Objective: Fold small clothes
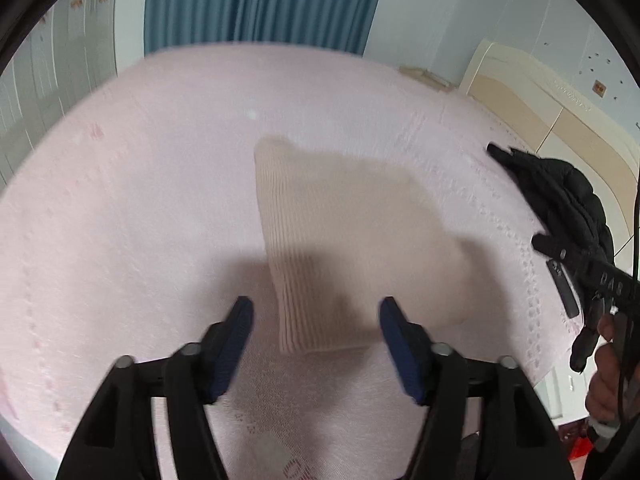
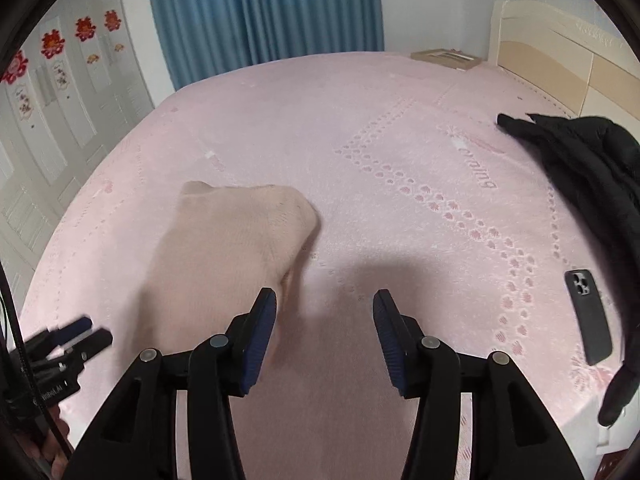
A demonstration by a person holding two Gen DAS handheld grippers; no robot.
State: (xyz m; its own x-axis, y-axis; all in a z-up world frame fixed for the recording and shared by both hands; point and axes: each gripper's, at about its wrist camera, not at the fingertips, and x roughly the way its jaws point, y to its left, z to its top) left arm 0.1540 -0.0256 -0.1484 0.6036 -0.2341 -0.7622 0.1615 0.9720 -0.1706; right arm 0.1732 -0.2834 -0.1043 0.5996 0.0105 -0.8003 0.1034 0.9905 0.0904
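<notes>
beige ribbed knit garment (image 1: 344,248) lies folded flat on the pink bedspread (image 1: 140,200), centre of the left wrist frame. its long axis runs from upper left to lower right there, one narrow corner pointing toward the upper left, the ribbed hem edge at the bottom just ahead of the fingertips. in the right wrist frame the same garment (image 2: 228,256) sits left of centre, long axis running lower left to upper right, rounded end toward upper right. left gripper (image 1: 316,320): jaws spread wide, nothing between them, hovering over the near edge of the garment; contact cannot be told. right gripper (image 2: 324,312): jaws spread wide, empty, over bare bedspread just right of the garment. black jacket (image 2: 580,168) heaped at right edge of the frame, dark phone (image 2: 590,316) lying face down beside it at lower right. blue curtain (image 2: 264,12) across the top.
</notes>
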